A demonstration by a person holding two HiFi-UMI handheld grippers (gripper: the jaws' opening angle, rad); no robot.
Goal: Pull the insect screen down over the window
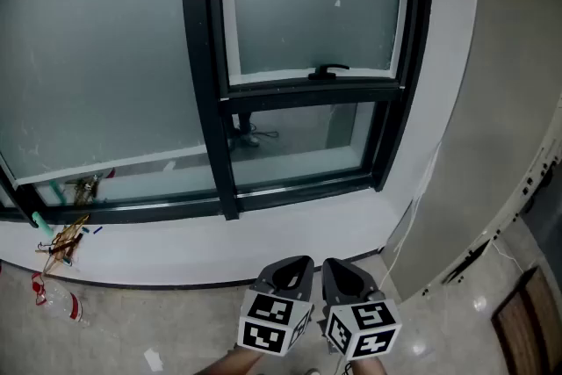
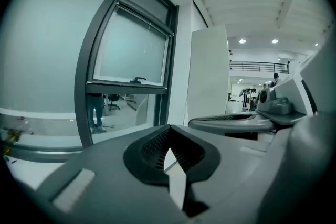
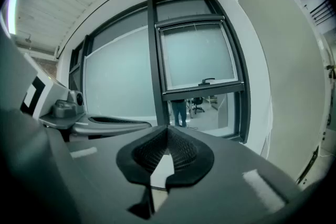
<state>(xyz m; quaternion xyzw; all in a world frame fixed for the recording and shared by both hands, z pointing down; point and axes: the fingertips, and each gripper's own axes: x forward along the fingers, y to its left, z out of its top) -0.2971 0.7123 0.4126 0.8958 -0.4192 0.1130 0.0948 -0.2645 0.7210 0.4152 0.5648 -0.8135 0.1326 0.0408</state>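
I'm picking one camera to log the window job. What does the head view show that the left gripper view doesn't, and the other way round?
Only the head view: the floor below the sill, with red-and-white litter lying on it.
Only the left gripper view: the ceiling lights, a railing in the hall behind, and the left hand-held gripper seen close up, its jaws shut on nothing.
Both: the dark-framed window and its black handle.
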